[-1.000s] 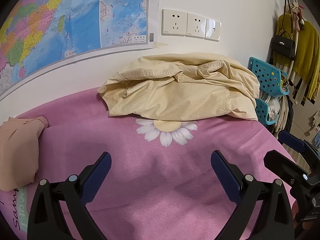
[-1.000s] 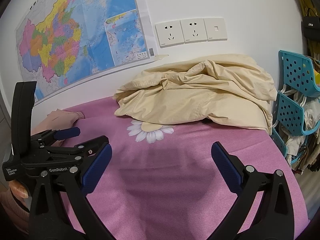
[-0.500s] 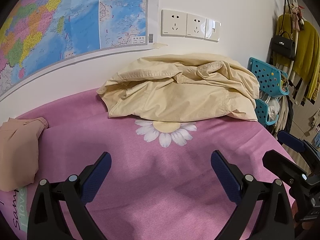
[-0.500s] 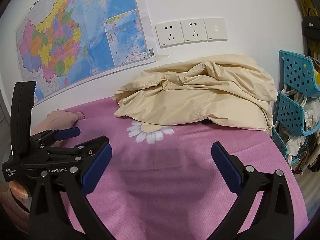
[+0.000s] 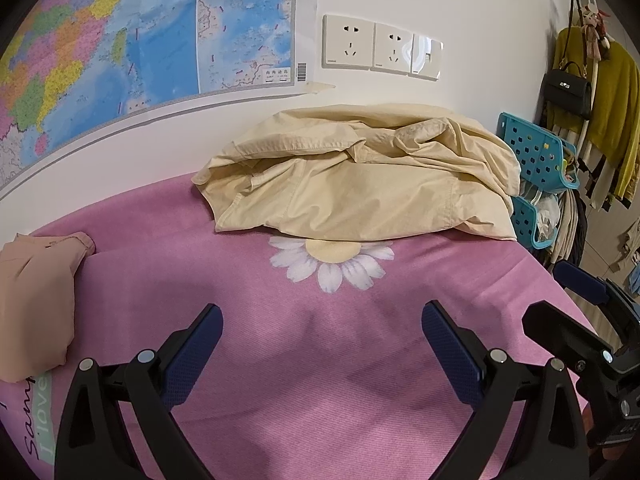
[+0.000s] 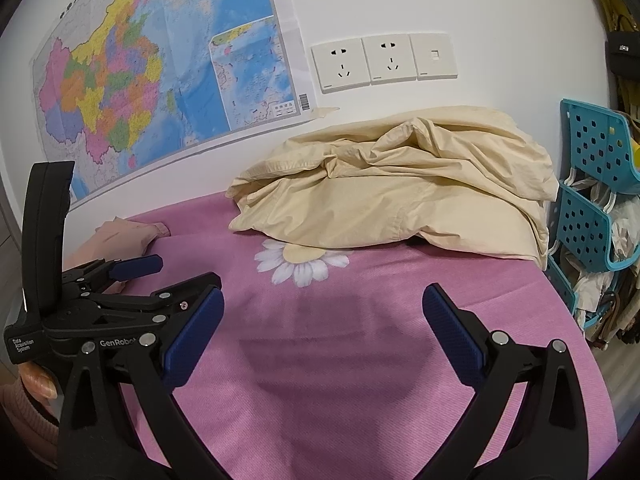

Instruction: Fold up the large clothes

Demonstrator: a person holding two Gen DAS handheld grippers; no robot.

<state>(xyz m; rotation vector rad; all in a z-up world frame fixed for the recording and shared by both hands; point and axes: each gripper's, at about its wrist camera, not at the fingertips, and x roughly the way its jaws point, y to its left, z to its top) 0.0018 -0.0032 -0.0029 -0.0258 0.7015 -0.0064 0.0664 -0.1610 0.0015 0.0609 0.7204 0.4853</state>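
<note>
Nothing has shifted since the earlier frames; both views match them. Filling the lower frame, the pink bedspread (image 5: 280,360) carries a crumpled cream garment (image 5: 360,188) at upper centre, against the wall and covering the top of a printed daisy (image 5: 332,260). At the left edge lies a folded peach garment (image 5: 36,300). Below, the left gripper (image 5: 320,344) and right gripper (image 6: 322,328) hover with jaws wide, both empty.
</note>
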